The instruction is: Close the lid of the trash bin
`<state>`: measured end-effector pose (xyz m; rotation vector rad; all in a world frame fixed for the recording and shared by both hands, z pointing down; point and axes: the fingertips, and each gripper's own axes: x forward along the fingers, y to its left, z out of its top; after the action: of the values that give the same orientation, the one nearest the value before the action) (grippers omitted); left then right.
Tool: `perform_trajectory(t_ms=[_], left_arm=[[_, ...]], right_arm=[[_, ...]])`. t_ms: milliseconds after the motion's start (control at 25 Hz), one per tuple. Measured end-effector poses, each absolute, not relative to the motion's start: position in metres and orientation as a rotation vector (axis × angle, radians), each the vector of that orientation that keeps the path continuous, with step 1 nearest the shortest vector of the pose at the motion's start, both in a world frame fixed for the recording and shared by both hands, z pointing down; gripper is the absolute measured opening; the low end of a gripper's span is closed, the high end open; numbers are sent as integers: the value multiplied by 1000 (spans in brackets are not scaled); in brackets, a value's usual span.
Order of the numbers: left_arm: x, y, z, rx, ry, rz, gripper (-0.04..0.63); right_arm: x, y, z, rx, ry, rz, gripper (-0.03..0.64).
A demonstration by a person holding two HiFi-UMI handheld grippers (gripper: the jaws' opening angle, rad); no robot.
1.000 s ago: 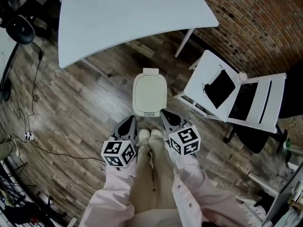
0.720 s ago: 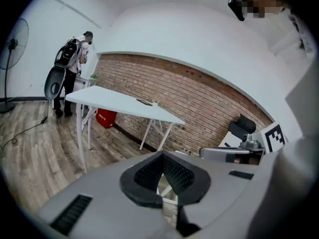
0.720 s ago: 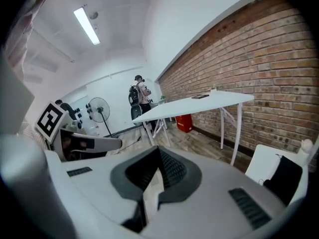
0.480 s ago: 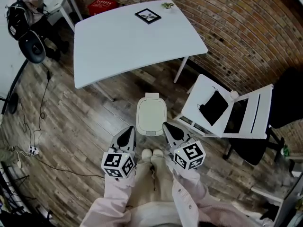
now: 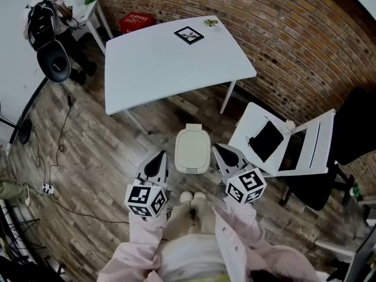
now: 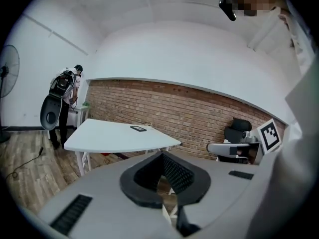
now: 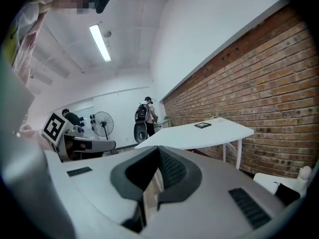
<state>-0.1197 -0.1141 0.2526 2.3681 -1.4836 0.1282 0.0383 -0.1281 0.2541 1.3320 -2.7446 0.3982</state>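
Note:
The trash bin (image 5: 192,150) stands on the wooden floor in front of my feet, and its cream lid lies flat on top, closed. In the head view my left gripper (image 5: 158,159) hangs just left of the bin and my right gripper (image 5: 222,152) just right of it, both above the floor and clear of the lid. The left gripper (image 6: 162,156) has its jaws together with nothing between them. The right gripper (image 7: 158,149) is likewise shut and empty. Both gripper views look out level across the room, and the bin shows in neither.
A white table (image 5: 176,57) with a small picture frame (image 5: 189,34) stands behind the bin. A white folding chair (image 5: 282,143) sits at the right, a black office chair (image 5: 352,128) beyond it. A person (image 5: 44,16) stands far left. Cables (image 5: 47,157) trail on the floor.
Both grippers have risen from beside the bin, and the head view has pulled up, so the bin looks smaller. The lid stays down.

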Motion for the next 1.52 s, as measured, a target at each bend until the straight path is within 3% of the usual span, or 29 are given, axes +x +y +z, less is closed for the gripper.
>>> perform_trajectory(t_ms=[800,1520], left_arm=[[-142,-129,171,2521,-1649,76,-6],[-148,-130,165,2535,-1681,100,-6]], right_arm=[[72,-145,180,1500,-2821,187,5],[79,-144,184,1514,-2805,190,5]])
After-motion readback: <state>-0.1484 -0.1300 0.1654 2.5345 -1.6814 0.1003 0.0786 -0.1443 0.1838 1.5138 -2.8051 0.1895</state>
